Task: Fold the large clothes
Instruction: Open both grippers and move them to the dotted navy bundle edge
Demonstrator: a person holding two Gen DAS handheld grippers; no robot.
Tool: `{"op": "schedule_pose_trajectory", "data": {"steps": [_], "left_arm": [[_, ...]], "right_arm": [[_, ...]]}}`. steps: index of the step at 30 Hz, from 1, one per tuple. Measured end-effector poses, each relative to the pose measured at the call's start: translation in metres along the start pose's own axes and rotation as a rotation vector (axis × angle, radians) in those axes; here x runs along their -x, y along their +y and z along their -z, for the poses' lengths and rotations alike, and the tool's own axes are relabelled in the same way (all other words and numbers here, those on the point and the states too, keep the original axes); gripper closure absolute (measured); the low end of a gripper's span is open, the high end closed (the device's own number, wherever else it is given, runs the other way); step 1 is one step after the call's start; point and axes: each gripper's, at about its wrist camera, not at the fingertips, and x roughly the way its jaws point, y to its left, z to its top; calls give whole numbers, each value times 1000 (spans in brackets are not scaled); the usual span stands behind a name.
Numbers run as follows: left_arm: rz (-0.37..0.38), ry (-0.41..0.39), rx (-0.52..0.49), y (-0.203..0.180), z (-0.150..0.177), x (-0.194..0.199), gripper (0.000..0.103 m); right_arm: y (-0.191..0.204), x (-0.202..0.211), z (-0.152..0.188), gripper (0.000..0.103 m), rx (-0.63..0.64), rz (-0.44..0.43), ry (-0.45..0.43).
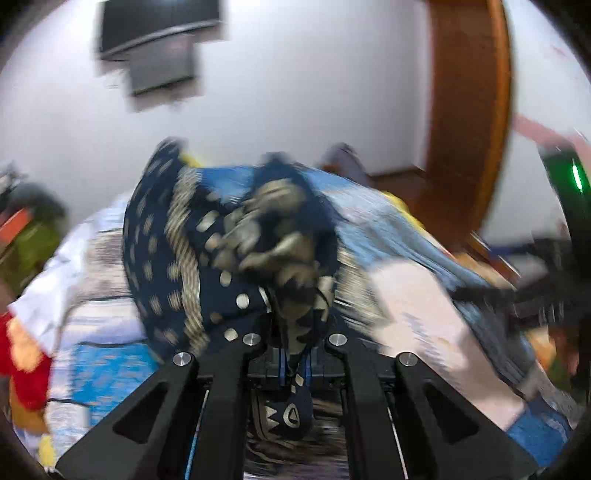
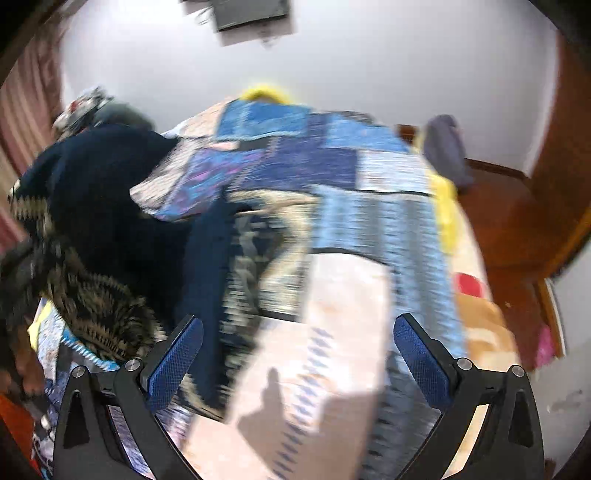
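A large navy garment with beige dots and zigzag trim (image 1: 192,251) is bunched up in front of my left gripper (image 1: 293,354), which is shut on a fold of it and holds it above the bed. In the right wrist view the same navy garment (image 2: 110,221) hangs at the left, its patterned trim trailing onto the bed. My right gripper (image 2: 299,350) is open and empty over the patchwork bedspread (image 2: 351,229), to the right of the garment. Both views are motion-blurred.
The bed is covered by a blue, white and pink patchwork spread (image 1: 406,295) with a yellow edge (image 2: 443,206). A wooden door frame (image 1: 469,110) stands at the right. A dark screen (image 1: 159,33) hangs on the white wall. A red and orange item (image 1: 22,362) lies at the left.
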Motion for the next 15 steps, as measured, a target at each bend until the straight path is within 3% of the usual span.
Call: {"op": "schedule_pose_trajectory", "data": {"steps": [4, 6, 10, 15], "left_arm": [[125, 158, -27, -41, 35, -28, 98], [121, 216, -37, -51, 54, -37, 98], [100, 225, -73, -54, 62, -24, 95], [143, 265, -64, -36, 64, 12, 74]], "right_arm": [[-27, 21, 9, 0, -26, 37, -16], [-32, 27, 12, 0, -26, 32, -21], [-31, 41, 19, 0, -2, 20, -31], [-15, 52, 17, 0, 17, -31, -45]]}}
